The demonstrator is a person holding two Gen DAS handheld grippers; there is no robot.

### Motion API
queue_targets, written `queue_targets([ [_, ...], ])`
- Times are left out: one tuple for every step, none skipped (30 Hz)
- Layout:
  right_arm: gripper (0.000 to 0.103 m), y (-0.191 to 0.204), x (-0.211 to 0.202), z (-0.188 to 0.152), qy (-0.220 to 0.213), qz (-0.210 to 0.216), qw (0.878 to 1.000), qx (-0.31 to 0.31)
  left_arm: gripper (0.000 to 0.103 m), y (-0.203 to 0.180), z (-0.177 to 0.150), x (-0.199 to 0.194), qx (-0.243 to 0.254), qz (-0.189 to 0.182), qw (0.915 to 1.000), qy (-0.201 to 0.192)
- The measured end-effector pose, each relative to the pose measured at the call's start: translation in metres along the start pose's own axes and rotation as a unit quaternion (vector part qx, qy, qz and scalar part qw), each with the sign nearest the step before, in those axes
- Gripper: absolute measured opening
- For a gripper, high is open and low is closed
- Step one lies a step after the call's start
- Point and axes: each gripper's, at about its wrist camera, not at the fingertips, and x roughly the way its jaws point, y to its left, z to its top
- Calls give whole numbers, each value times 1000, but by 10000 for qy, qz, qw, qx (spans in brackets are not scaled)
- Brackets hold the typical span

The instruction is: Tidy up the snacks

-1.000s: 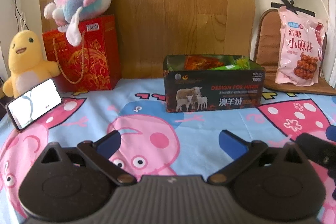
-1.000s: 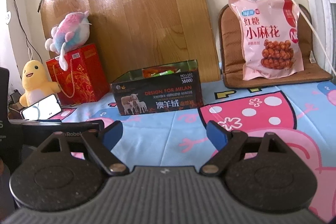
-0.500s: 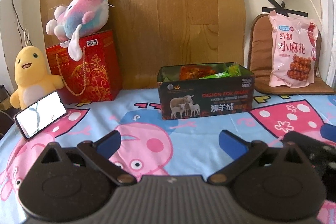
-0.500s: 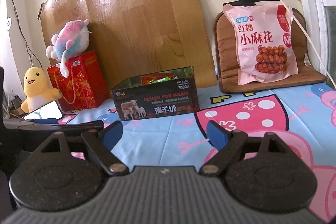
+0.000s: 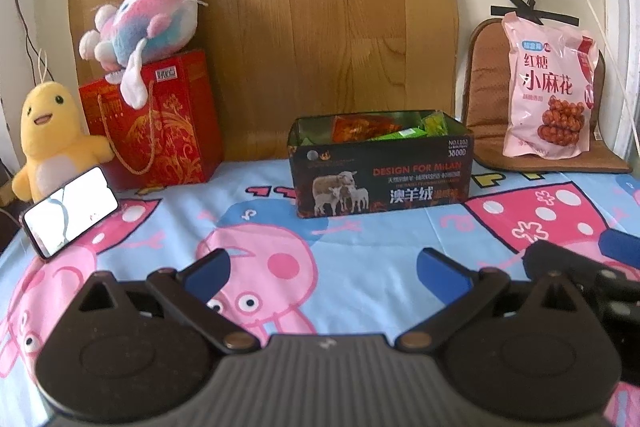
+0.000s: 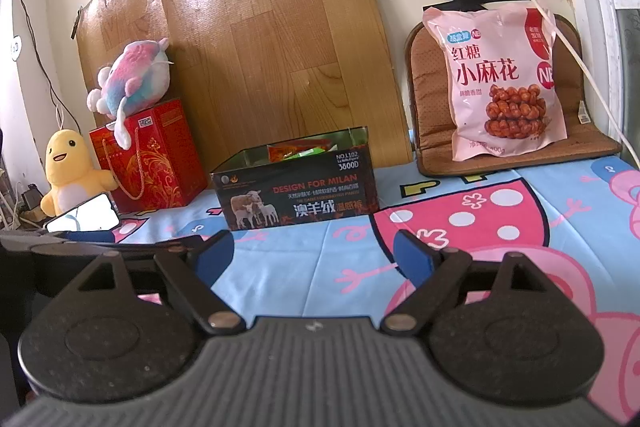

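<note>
From the left wrist, the left tool (image 5: pixel 323 269) is spread wide and holds nothing, above the cartoon sheet (image 5: pixel 360 239). Ahead stands the open box (image 5: pixel 382 175) with snack packets (image 5: pixel 366 127) inside; a pink snack bag (image 5: pixel 550 95) leans on a brown cushion (image 5: pixel 486 99) at its right.

From the right wrist, the right tool (image 6: pixel 314 255) is likewise wide apart and empty. The box (image 6: pixel 296 193) sits ahead-left, the pink snack bag (image 6: pixel 502 83) upright behind-right.

Each tool (image 5: pixel 323 269) (image 6: pixel 313 254) has black linkage arms, brass pivot screws, blue fingertip pads (image 5: pixel 208 273) and a ribbed grey body.
</note>
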Motion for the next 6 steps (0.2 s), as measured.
queue_targets([
  [89,0,0,0,0,-1,10000,0,103,1,0,1,-1,-27,10000,6],
  [89,0,0,0,2,-1,10000,3,103,1,-1,0,-1,-46,10000,-9],
  [89,0,-1,0,-2,-3,10000,7,103,2,-1,0,-8,-65,10000,-25],
  [89,0,-1,0,-6,-3,10000,4,103,2,-1,-1,-11,-89,10000,-36],
  [89,0,-1,0,-13,-10,10000,-8,103,2,-1,-1,13,-129,9999,-51],
  [89,1,-1,0,-30,-28,10000,-26,103,1,-1,-1,35,-161,9998,-61],
])
